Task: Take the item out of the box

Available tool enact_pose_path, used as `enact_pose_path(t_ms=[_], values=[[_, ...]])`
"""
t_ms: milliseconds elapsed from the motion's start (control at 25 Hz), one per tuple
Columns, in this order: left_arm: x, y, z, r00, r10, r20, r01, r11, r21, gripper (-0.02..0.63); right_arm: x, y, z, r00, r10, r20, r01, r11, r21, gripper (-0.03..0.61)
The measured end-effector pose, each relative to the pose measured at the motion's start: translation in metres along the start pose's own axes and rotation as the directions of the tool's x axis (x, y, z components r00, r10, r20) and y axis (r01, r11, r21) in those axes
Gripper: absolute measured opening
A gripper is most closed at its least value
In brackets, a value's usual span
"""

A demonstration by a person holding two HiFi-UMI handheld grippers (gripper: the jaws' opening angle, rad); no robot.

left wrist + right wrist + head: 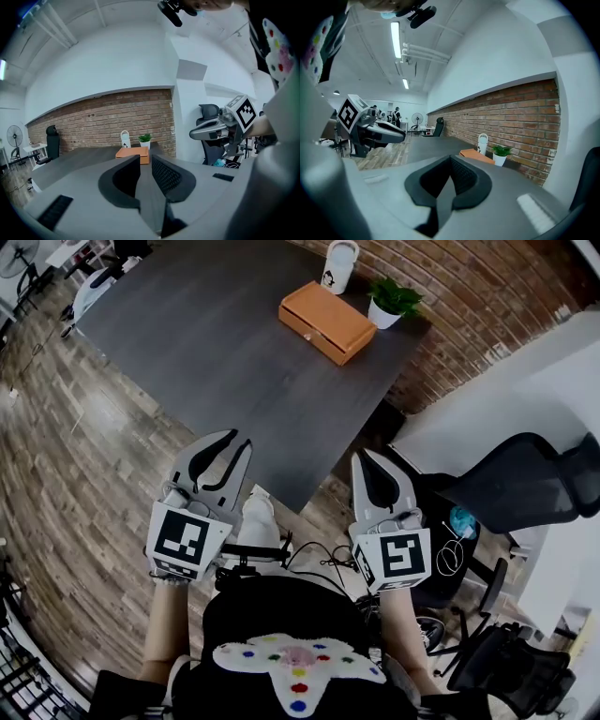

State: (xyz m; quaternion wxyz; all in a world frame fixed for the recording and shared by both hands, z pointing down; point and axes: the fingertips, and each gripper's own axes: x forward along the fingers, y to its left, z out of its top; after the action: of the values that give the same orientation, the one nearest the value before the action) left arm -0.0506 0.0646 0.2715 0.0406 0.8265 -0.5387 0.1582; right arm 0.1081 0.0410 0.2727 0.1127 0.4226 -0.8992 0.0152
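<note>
Approach step, nothing begun. Near: left gripper [234, 441] jaws apart, empty; right gripper [366, 457] jaws closed, empty; both at desk [187, 352] near edge. Far side: orange box [326, 322], lid down, by plant [389, 301]. Next, prob.: reach across, lift lid.

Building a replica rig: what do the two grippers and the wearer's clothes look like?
The left gripper and right gripper each have pale grey bodies, black-lined jaws and a white cube with black square markers. The person wears a black top bearing a white patch with coloured dots.
</note>
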Motion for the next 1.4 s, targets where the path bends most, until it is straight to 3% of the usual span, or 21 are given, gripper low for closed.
enact_pose_path(t_ms=[840, 1400], values=[[0.151, 0.077, -0.003, 0.979, -0.194, -0.059, 0.195, 0.981, 0.005, 0.063, 0.125, -0.063, -0.008, 0.986, -0.134, -0.102, 0.141, 0.988, 0.065, 0.007], [0.232, 0.115, -0.022, 0.964, -0.255, -0.073, 0.255, 0.967, -0.005, 0.066, 0.186, -0.079, -0.027, 0.971, -0.174, -0.162, 0.186, 0.981, 0.059, 0.008]])
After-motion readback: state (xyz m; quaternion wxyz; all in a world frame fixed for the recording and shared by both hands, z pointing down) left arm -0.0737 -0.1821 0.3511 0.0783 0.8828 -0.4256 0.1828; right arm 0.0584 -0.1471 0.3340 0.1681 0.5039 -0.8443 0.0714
